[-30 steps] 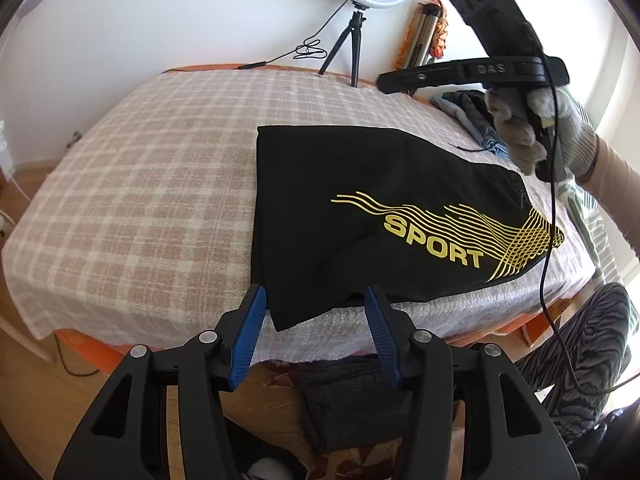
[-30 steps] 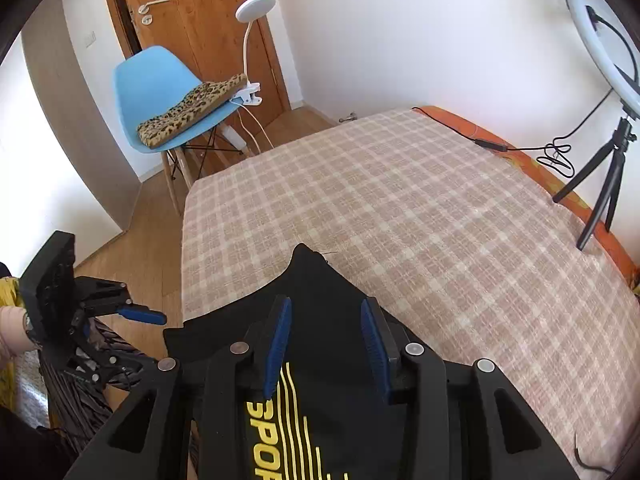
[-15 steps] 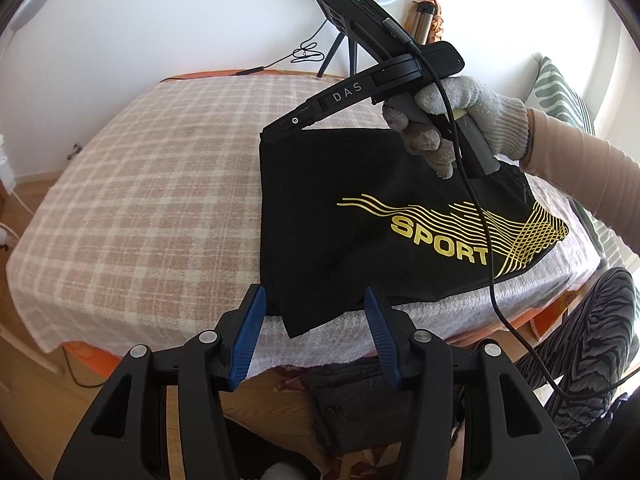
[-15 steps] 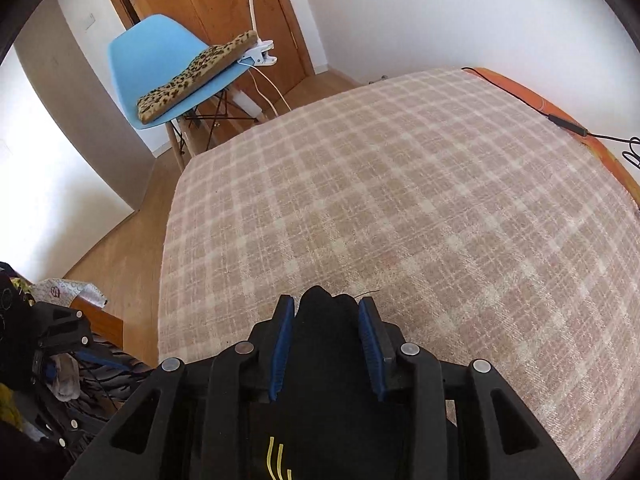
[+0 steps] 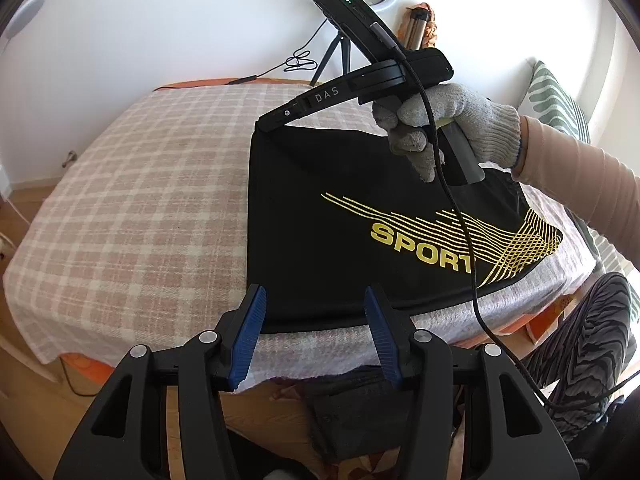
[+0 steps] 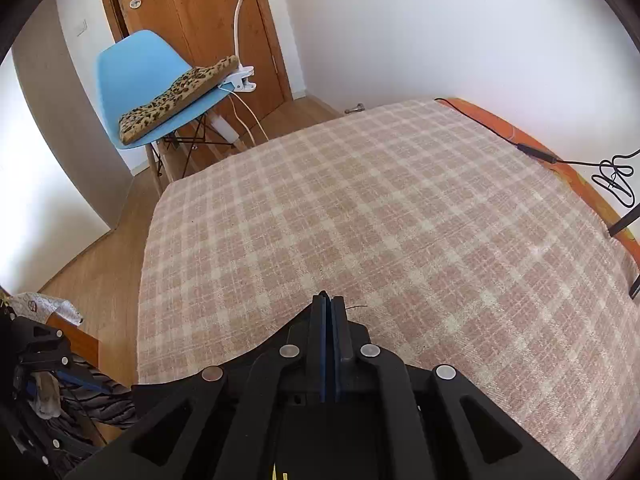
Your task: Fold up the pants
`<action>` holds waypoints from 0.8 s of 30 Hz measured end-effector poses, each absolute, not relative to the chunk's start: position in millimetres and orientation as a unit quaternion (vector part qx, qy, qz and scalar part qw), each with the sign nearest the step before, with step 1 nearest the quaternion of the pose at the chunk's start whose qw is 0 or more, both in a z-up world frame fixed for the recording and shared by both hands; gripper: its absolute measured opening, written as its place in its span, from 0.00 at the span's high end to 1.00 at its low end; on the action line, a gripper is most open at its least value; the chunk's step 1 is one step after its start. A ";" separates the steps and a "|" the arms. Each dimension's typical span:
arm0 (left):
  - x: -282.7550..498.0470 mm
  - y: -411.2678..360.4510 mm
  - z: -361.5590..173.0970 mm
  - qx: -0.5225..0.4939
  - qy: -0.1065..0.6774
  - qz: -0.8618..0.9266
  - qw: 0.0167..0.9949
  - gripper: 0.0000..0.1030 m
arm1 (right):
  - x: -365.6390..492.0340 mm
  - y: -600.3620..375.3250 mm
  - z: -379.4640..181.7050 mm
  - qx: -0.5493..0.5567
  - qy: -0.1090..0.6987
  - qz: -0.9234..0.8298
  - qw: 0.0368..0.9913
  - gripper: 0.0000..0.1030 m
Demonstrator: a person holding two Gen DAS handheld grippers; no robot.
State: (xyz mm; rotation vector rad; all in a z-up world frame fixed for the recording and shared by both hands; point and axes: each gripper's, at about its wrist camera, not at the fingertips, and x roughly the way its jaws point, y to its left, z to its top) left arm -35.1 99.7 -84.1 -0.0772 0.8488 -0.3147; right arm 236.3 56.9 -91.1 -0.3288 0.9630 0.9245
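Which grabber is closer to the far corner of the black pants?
Right. The right gripper is pinched on the pants at that corner; the left gripper hovers open at the near edge.

Both views were bright with daylight. In the left wrist view the strongest light came from about 3 o'clock, where the far right edge blew out to white. The white wall (image 5: 160, 32) looked evenly lit, with no hard shadows on the checked blanket (image 5: 140, 208). The black pants (image 5: 320, 240) kept little fabric detail. Fisheye bending curved the wooden door (image 6: 192, 12) and blue chair (image 6: 136, 68); black vignetting filled the corners. Focus was sharp throughout, without motion blur.
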 end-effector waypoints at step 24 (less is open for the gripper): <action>10.6 6.6 -51.8 -0.002 0.404 -0.240 0.883 0.51 | 95.5 -313.5 -27.4 0.023 0.422 0.107 0.900 0.45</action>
